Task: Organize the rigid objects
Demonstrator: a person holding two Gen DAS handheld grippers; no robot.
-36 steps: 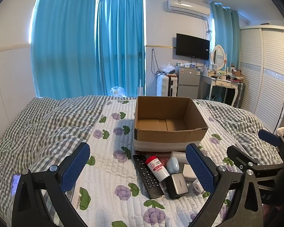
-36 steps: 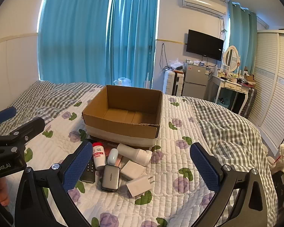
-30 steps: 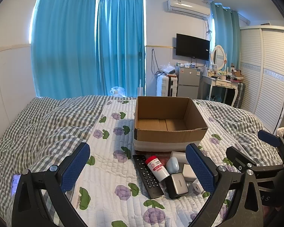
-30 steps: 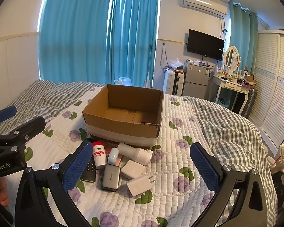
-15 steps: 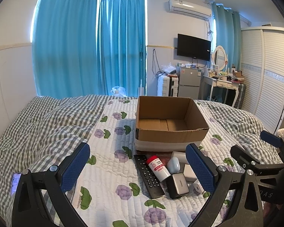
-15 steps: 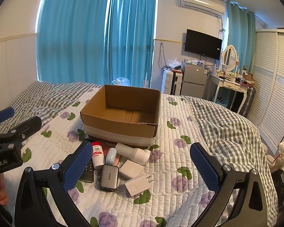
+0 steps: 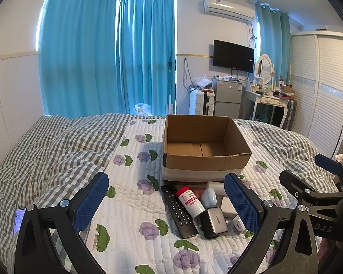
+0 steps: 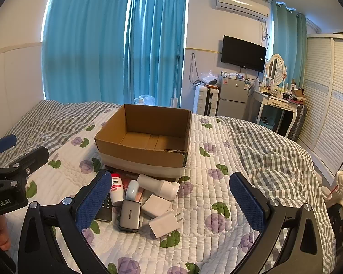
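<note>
An empty cardboard box [image 7: 203, 157] [image 8: 146, 153] stands on the bed. In front of it lies a pile: a black remote [image 7: 178, 210], a red-capped white bottle [image 7: 191, 202] [image 8: 116, 189], a pale blue case [image 7: 208, 197] [image 8: 132, 190], a grey charger block [image 7: 216, 221] [image 8: 129, 214], a white cylinder [image 8: 159, 186], a white flat box [image 8: 156, 205] and a white plug adapter [image 8: 163, 225]. My left gripper [image 7: 167, 204] is open and empty, above the bed before the pile. My right gripper [image 8: 170, 202] is open and empty, just right of it.
The bed has a floral quilt [image 7: 135, 182] and grey checked blanket [image 7: 45, 150]. A phone [image 7: 19, 219] lies at the left edge. A wardrobe [image 8: 329, 105], dressing table [image 8: 279, 102], fridge [image 8: 232, 96] and blue curtains [image 7: 107, 54] line the room.
Both grippers have drifted slightly; the views shift a little. Nothing on the bed has moved and both grippers stay open.
</note>
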